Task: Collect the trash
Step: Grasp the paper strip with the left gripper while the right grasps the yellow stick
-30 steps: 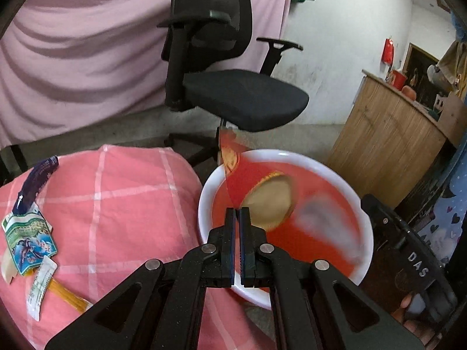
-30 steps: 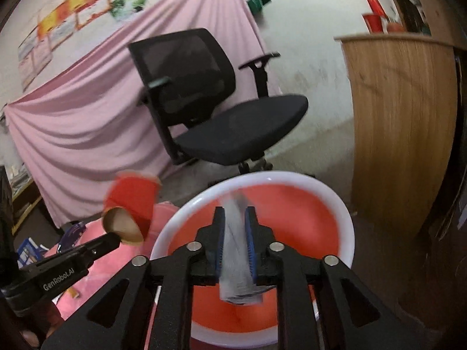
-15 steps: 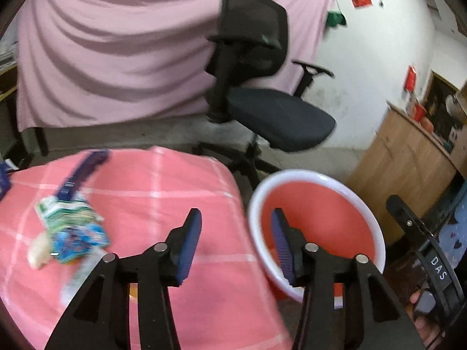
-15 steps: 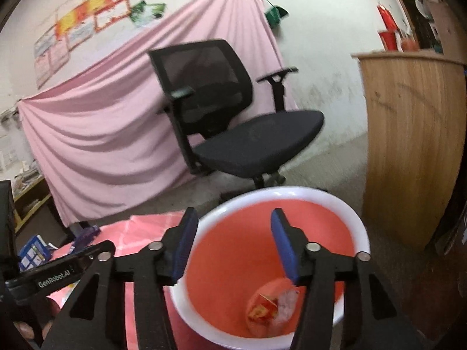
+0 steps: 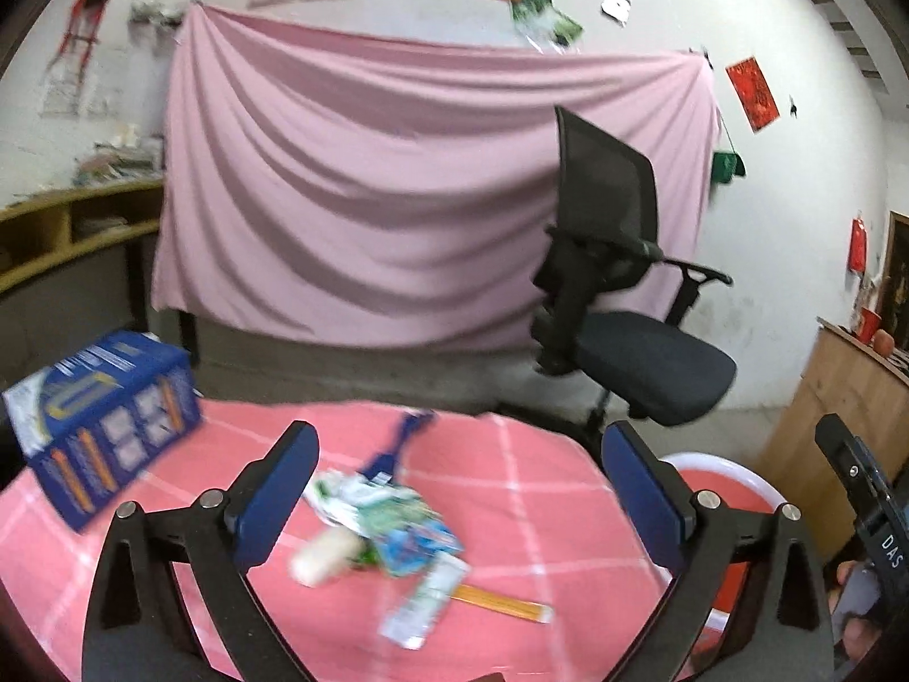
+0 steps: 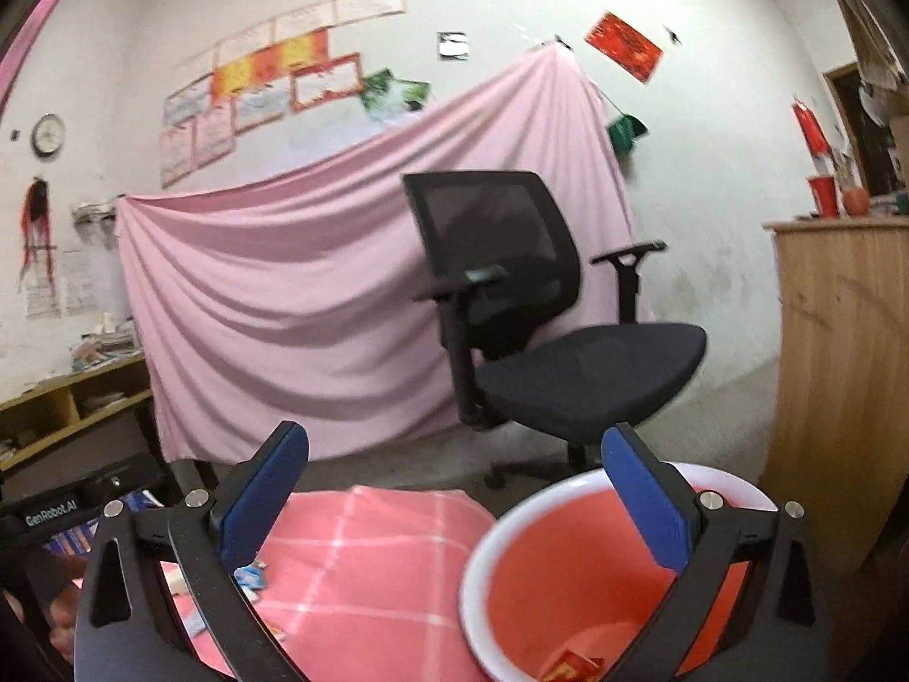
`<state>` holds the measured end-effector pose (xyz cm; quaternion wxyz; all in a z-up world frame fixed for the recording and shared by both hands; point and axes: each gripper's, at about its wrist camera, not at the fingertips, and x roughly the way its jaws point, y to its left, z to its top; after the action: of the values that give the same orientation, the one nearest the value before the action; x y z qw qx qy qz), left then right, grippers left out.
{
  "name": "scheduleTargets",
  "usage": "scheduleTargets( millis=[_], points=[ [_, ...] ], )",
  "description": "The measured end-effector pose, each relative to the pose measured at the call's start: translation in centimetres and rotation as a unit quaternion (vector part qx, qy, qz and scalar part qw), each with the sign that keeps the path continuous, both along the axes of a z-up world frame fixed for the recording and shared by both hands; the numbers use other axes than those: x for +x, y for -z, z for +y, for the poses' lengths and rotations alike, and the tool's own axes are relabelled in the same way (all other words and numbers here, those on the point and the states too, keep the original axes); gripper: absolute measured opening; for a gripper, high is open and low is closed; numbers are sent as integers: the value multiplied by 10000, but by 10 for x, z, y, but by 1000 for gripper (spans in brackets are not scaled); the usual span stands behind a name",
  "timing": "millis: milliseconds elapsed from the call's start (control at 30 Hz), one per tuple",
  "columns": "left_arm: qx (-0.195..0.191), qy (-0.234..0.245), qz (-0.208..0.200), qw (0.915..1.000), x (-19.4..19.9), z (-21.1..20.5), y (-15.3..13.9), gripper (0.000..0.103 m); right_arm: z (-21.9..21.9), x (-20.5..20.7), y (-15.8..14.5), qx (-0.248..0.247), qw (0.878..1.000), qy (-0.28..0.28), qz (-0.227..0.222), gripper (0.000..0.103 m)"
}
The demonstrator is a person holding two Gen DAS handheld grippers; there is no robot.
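Observation:
My left gripper [image 5: 460, 489] hovers over the pink checked cloth [image 5: 545, 517], its jaws opening with nothing between them. Below it lies a blurred heap of trash: green and blue wrappers [image 5: 392, 517], a white lump [image 5: 325, 556], a white sachet [image 5: 426, 605], an orange strip [image 5: 503, 607] and a dark blue wrapper [image 5: 393, 449]. The red basin with a white rim [image 5: 717, 463] stands at the cloth's right edge. My right gripper [image 6: 454, 494] is above the basin's rim [image 6: 511, 517], jaws opening and empty. Red trash [image 6: 574, 669] lies at the basin's bottom.
A blue carton [image 5: 105, 423] stands at the cloth's left end. A black office chair [image 6: 545, 341] is behind the table before a pink drape [image 6: 295, 307]. A wooden counter [image 6: 841, 398] is to the right, wooden shelves [image 5: 62, 233] to the left.
Both grippers went from shut to wide open; the red cup and the pale wrapper they held dropped into the basin. The left gripper swung left over the cloth, and both views tilted up.

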<state>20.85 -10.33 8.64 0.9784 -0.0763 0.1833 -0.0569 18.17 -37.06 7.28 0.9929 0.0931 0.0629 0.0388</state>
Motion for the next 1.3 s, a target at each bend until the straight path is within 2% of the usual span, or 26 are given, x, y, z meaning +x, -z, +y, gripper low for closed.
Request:
scheduleTargets(
  millis=[200, 333, 500, 633, 833, 867, 933, 1000, 1100, 1167, 1233, 1300],
  points=[
    [239, -359, -337, 9985, -15, 36, 8, 100, 31, 1, -3, -195, 9991, -311, -228, 103],
    [363, -483, -423, 9973, -22, 51, 17, 100, 51, 1, -3, -411, 9970, -556, -339, 103],
    [566, -484, -457, 9962, -27, 62, 33, 100, 72, 6, 5, -753, 9936, -812, -238, 103],
    [684, -308, -232, 9969, -26, 61, 47, 100, 84, 14, 15, -1053, 9887, -1062, 81, 103],
    [826, -20, 625, 9946, -5, 52, 70, 100, 90, 39, 37, -1170, 9755, -1484, 1130, 103],
    [848, -10, 761, 9935, 1, 49, 72, 100, 90, 43, 40, -1174, 9728, -1532, 1282, 100],
    [856, 39, 975, 9915, 8, 48, 76, 100, 92, 50, 47, -1197, 9655, -1658, 1610, 87],
    [835, 238, 1231, 9886, 16, 45, 81, 100, 91, 58, 53, -1160, 9585, -1794, 1889, 82],
    [922, 472, 1486, 9835, 23, 38, 88, 98, 89, 63, 60, -1068, 9487, -1978, 2224, 67],
    [989, 667, 1614, 9797, 26, 32, 91, 90, 90, 67, 67, -1009, 9395, -2128, 2486, 58],
    [1030, 898, 1747, 9751, 29, 26, 94, 78, 91, 70, 71, -1000, 9328, -2246, 2635, 47],
    [1075, 1171, 1896, 9689, 32, 19, 98, 68, 94, 70, 73, -1016, 9269, -2378, 2722, 40]
  ],
)
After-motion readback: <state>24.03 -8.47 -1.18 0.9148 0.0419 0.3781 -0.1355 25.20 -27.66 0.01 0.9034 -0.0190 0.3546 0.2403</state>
